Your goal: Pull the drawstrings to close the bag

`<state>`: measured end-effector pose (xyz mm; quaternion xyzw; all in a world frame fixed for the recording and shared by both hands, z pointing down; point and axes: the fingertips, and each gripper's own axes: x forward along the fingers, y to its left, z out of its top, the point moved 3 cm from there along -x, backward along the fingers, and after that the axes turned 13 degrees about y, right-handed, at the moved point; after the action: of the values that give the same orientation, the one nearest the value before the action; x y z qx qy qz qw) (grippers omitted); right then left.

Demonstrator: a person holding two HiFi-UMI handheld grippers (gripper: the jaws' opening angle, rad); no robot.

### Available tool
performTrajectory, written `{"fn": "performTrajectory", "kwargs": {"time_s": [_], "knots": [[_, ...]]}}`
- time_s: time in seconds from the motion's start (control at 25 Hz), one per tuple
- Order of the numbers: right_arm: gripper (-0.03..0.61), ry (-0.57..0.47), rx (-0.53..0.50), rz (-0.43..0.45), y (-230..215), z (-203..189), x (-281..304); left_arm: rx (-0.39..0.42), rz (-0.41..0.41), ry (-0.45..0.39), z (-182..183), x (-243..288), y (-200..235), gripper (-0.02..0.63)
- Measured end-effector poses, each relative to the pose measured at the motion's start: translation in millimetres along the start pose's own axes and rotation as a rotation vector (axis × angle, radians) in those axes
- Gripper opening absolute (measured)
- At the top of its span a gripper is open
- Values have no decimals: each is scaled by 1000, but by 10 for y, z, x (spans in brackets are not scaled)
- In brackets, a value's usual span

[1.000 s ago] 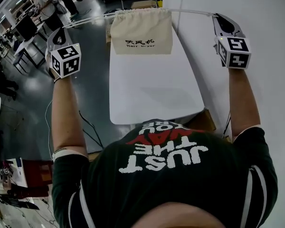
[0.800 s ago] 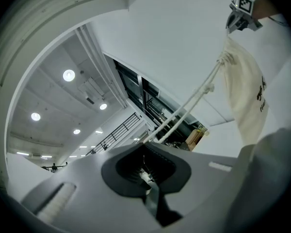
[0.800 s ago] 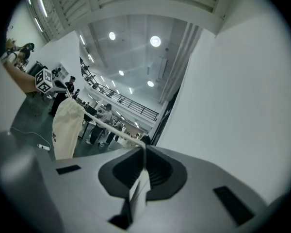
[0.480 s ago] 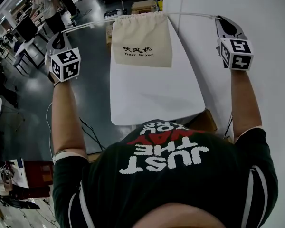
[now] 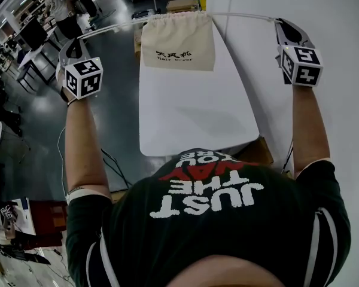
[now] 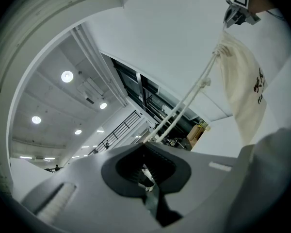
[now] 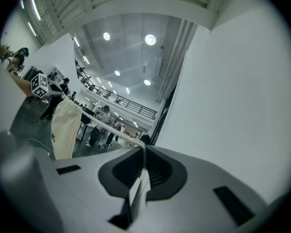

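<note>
The worktop [image 5: 191, 112] in front of me is a plain white slab. To its left is a dark, glossy floor [image 5: 116, 118], and a white wall [image 5: 347, 130] rises along its right side. The room is a big open hall. Desks and a few people stand far off at the upper left, and round lights dot the high ceiling [image 7: 136, 47].

The bag [image 5: 178, 40] is cream cloth with dark print. It sits over the far end of the worktop with its mouth puckered into gathers at the top. I can't quite tell whether its bottom rests on the worktop or hangs just clear.

Both my forearms are stretched forward and spread wide, one on each side of the worktop. My left arm is out over the floor and my right is close to the wall. Each marker cube [image 5: 84, 76] faces up toward me.

My left hand-held gripper [image 5: 76, 42] points roughly level and is clenched on the left drawstring [image 5: 107, 30]. That cord runs as a taut doubled white line from between the jaws to the bag's top corner. My right hand-held gripper [image 5: 282, 25] is likewise clamped on the right drawstring [image 5: 245, 15], which is drawn straight from its closed jaws to the bag's other corner. The two cords make nearly one line across the far edge, with the bag between them.
</note>
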<state>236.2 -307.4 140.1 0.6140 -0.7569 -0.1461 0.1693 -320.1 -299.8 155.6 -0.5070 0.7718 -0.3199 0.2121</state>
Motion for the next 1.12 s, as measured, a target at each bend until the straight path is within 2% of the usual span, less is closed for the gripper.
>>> {"fn": "performTrajectory", "kwargs": {"time_s": [0.24,0.76,0.92,1.12], "knots": [[12,19,53,-36,-236,-19,16,0,-11,15,-69,81,103,11],[12,19,88,12,-217,55,96,-18,-31,17,-11,136,166,11],[12,35,80,-16,-207,3,78,-13,-24,27,-50,103,143,11],[12,26,131,-39,-287,63,-49,25,-9,27,-148,40,169,11]]}}
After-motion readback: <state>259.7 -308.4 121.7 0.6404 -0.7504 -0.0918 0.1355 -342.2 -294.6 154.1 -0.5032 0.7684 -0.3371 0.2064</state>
